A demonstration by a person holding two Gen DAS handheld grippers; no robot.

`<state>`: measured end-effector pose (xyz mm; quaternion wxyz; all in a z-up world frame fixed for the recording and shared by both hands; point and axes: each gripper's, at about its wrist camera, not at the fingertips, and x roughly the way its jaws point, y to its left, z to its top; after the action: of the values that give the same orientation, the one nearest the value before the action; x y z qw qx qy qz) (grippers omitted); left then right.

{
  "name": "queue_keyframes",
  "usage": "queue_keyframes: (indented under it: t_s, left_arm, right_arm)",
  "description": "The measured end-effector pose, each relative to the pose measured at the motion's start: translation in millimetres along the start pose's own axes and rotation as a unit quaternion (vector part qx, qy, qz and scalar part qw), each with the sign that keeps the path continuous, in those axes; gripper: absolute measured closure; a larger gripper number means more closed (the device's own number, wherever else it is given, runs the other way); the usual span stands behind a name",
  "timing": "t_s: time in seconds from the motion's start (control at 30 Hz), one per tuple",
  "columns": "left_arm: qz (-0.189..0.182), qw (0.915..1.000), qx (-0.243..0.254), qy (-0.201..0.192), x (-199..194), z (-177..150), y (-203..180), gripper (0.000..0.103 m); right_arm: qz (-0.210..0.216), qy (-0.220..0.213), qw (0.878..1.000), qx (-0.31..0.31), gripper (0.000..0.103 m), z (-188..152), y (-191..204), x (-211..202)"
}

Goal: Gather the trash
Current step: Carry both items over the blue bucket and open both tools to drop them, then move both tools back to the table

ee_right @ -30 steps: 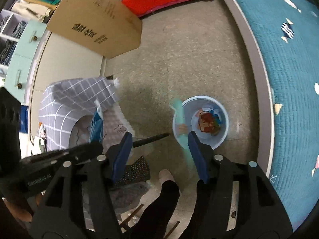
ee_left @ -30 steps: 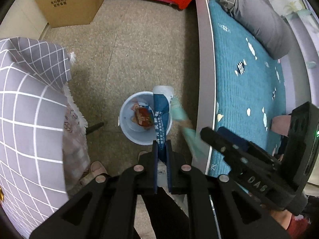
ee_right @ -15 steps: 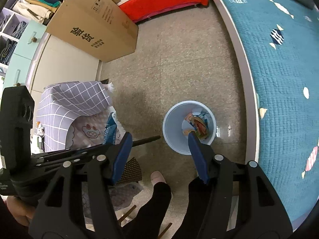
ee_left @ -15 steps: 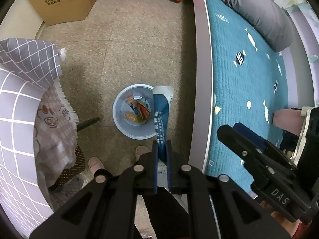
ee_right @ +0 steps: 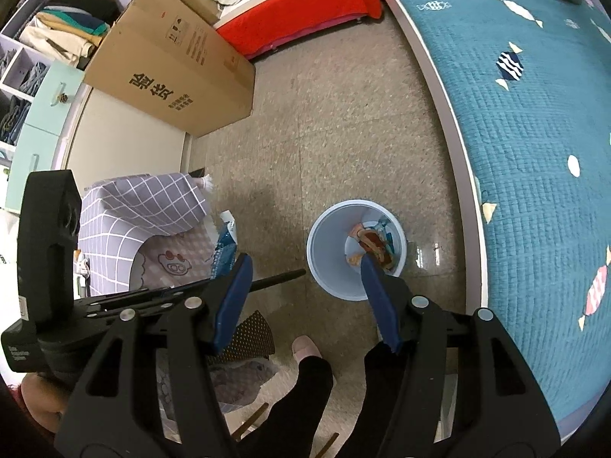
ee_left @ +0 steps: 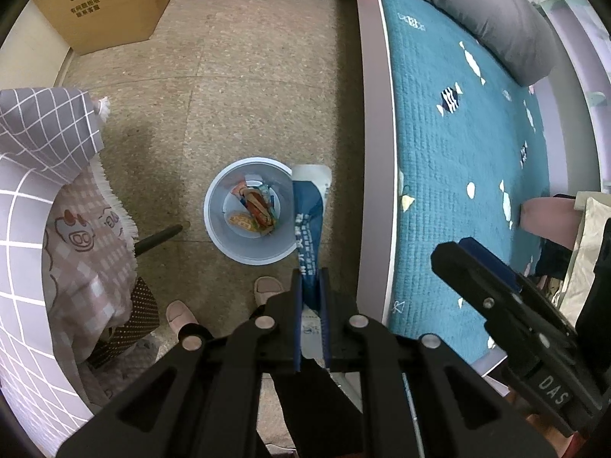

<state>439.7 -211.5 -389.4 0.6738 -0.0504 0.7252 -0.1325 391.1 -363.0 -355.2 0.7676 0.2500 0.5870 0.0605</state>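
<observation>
1 round pale blue plastic bin (ee_left: 244, 255) is standing on the speckled stone floor (ee_left: 244, 87), just beside the grey edge of 1 bed covered in a teal quilted blanket (ee_left: 450, 175). Inside the bin, several crumpled snack wrappers (ee_left: 254, 206) in orange, red and blue are lying on the bottom; the exact count is hard to tell.

The left gripper (ee_left: 309, 286) is pointing steeply down, its jaws nearly together and just easing apart, with 1 long blue-and-white plastic wrapper (ee_left: 309, 210) between them. That wrapper is hanging over the bin's right rim, its white end above the rim's edge; whether the pads are gripping it is unclear.

The right gripper (ee_right: 305, 271) is hovering over the bin with its 2 blue-padded fingers spread wide and nothing between them.

1 brown cardboard box (ee_right: 172, 76) with black print is sitting near the wall, and 1 grey checked cloth (ee_left: 42, 141) is draping at the left. 2 pink slippers (ee_left: 267, 288) are showing below the bin.
</observation>
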Motion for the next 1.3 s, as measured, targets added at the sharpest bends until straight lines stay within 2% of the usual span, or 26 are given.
queue_keyframes:
  t_s: [0.03, 0.1, 0.43, 0.67, 0.83, 1.07, 1.17, 1.3]
  left_arm:
    - [0.001, 1.0000, -0.002, 0.000, 0.2, 0.4, 0.4, 0.068]
    - [0.015, 0.9997, -0.008, -0.015, -3.5, 0.6, 0.8, 0.042]
    - [0.016, 0.9990, -0.023, -0.035, -25.9, -9.1, 7.8, 0.041]
    - [0.028, 0.9959, -0.045, -0.074, -64.8, -18.7, 37.9, 0.040]
    - [0.034, 0.9904, -0.080, -0.108, -101.7, -32.3, 82.7, 0.040]
    - [0.059, 0.9756, -0.137, -0.162, -162.9, -73.5, 176.0, 0.039]
    - [0.077, 0.9693, -0.154, -0.175, -181.4, -90.2, 217.0, 0.035]
    - [0.098, 0.9617, -0.181, -0.181, -198.3, -118.2, 273.0, 0.034]
  right_arm:
    - [0.000, -0.003, 1.000, 0.003, 0.044, -0.1, -1.5, -1.9]
    - [0.000, -0.008, 1.000, 0.010, 0.044, -0.4, -3.9, -5.1]
    - [0.002, -0.007, 1.000, -0.004, 0.044, -3.0, 10.8, -8.9]
    - [0.018, 0.001, 0.999, -0.047, 0.044, -2.5, 59.5, -3.0]
    - [0.033, 0.006, 0.996, -0.087, 0.044, -5.5, 108.4, 4.2]
    - [0.063, 0.024, 0.987, -0.145, 0.044, -28.1, 200.5, 24.5]
    - [0.073, 0.035, 0.983, -0.167, 0.044, -40.6, 235.8, 35.7]
    - [0.089, 0.045, 0.977, -0.187, 0.043, -63.7, 283.8, 50.6]
